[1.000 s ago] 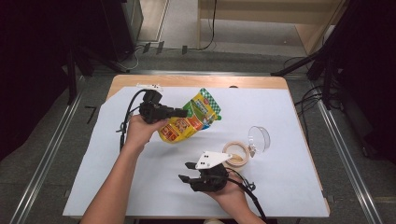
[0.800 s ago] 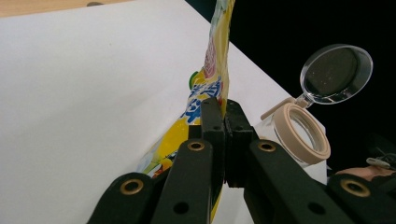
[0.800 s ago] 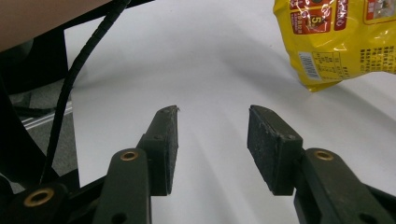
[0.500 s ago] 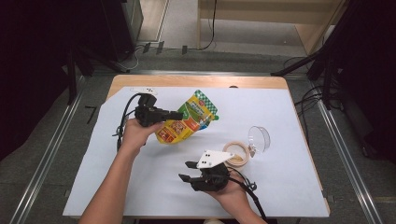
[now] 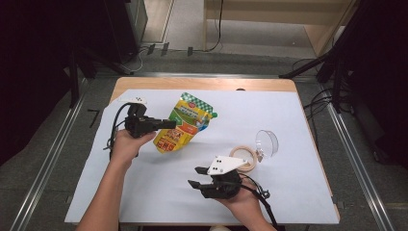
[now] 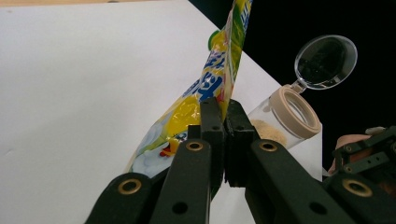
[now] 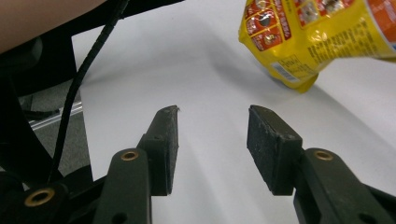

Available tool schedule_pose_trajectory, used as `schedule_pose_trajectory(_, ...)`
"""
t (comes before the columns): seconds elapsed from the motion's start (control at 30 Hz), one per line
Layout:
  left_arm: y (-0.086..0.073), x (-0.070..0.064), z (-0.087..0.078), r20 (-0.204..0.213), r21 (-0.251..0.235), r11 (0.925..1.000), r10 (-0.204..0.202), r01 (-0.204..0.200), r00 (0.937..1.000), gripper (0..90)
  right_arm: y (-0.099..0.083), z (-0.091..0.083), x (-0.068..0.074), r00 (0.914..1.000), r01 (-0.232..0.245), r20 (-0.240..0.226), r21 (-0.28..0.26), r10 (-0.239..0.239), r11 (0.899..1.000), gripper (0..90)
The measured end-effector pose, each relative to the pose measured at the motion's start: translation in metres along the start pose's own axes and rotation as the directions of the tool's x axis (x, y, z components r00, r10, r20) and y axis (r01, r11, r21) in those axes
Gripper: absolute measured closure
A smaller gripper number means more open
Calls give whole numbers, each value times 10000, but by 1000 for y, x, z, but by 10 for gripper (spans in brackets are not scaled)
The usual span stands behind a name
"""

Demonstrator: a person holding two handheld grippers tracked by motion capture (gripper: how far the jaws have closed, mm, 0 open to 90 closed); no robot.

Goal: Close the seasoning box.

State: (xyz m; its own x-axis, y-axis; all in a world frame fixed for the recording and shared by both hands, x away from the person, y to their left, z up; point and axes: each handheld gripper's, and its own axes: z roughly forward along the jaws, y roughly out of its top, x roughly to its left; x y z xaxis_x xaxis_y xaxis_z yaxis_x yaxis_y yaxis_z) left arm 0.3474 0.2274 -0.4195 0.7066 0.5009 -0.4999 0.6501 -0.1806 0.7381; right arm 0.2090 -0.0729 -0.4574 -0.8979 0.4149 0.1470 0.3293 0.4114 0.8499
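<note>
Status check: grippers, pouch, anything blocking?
Left gripper shut on pouch, tilted. Right gripper open, holding nothing. Open jar lies apart; nothing blocking.

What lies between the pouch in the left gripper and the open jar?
Nothing visible does. The left gripper is shut on the pouch; only bare white sheet separates it from the open jar.

A yellow and green pouch (image 5: 183, 123) printed with red panels and blue lettering is seen. The jar (image 5: 245, 158) is clear with a beige rim. The surface (image 5: 288, 120) is covered in white; both claws are black.
</note>
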Motion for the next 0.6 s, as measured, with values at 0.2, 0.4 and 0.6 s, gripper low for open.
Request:
schedule_pose_trajectory(0.2, -10, 1, -11, -177, -114, 9999, 14, -16, 9998, 895, -1, 0, -2, 10000, -61, 41, 52, 60, 10000, 545)
schedule_pose_trajectory(0.4, -21, 4, -25, -177, -253, 9995, -199, 195, 9996, 891, -2, 2, -2, 9998, 82, 158, 176, -85, 9998, 545)
schedule_pose_trajectory(0.6, -31, 4, -37, -265, -142, 9999, -33, 29, 9996, 882, -2, 5, -2, 9996, 204, 166, 285, -208, 9994, 546)
